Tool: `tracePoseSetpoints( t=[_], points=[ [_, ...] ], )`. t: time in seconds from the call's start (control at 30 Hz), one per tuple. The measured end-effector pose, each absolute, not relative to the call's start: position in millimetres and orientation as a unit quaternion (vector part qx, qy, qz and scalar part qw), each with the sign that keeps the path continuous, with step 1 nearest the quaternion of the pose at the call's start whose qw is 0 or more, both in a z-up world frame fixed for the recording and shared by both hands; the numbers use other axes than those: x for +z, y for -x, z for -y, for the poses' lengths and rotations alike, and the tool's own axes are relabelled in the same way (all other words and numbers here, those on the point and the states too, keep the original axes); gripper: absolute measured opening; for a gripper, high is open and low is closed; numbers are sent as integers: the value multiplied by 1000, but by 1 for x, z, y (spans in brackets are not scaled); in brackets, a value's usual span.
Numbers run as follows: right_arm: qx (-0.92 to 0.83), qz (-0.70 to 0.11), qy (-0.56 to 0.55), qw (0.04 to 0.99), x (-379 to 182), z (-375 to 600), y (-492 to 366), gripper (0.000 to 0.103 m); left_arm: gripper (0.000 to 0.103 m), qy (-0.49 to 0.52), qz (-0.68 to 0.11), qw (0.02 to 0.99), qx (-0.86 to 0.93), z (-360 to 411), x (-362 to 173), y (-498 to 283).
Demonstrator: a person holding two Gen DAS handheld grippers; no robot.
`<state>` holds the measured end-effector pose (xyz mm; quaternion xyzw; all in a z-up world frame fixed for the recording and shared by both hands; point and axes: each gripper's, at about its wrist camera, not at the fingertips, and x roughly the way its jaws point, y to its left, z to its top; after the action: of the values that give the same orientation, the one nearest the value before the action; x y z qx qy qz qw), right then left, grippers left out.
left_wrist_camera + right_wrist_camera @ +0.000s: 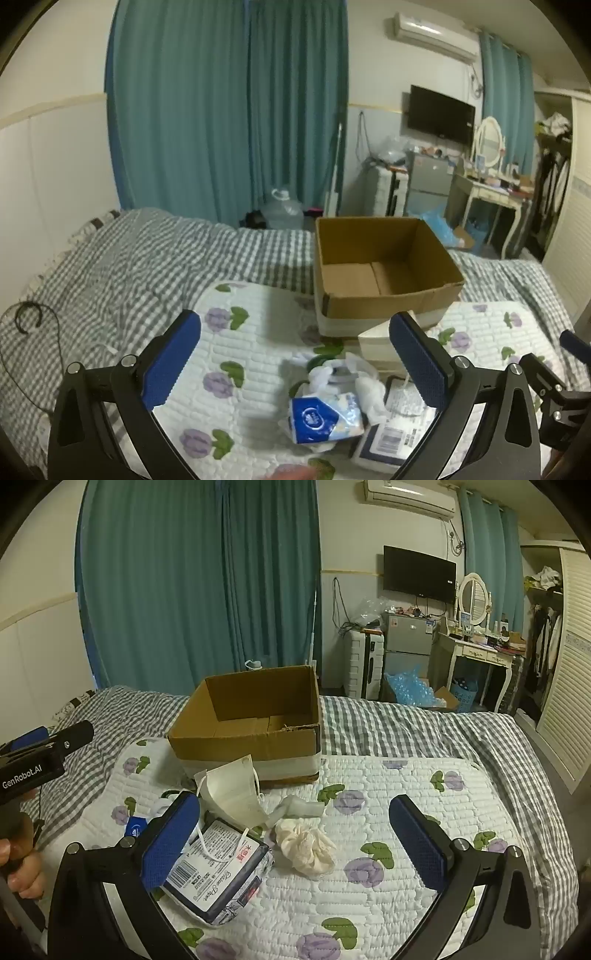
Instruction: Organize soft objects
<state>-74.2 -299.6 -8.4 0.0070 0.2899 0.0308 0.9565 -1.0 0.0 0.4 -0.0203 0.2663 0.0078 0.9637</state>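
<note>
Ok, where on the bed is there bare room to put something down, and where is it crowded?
Free: the flowered quilt right of the cream cloth ball, and the quilt left of the blue tissue pack. The cardboard box looks empty inside. Crowded: the patch in front of the box, with the face masks, the dark tissue pack and crumpled bits.

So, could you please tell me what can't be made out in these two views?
- Cardboard box floor: near part hidden by its front wall, both views.
- Blue tissue pack: blurred in the left wrist view; mostly behind a finger in the right.
- Dressing table items: too small.
- Print on the dark-edged pack: too small.
</note>
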Motion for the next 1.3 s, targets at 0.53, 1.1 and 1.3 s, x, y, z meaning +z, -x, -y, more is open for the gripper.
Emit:
tracePoseSetpoints(
  t=[0.53,1.1,1.3],
  points=[
    [24,-290,2,957,-10,301,76,103,103,4,-250,968,13,1,5,4],
    [23,-279,11,960,-5,298,79,103,103,17,-257,966,35,-1,1,2],
    [24,-277,13,960,-2,297,79,103,103,28,-268,963,6,-3,-1,1]
  ],
)
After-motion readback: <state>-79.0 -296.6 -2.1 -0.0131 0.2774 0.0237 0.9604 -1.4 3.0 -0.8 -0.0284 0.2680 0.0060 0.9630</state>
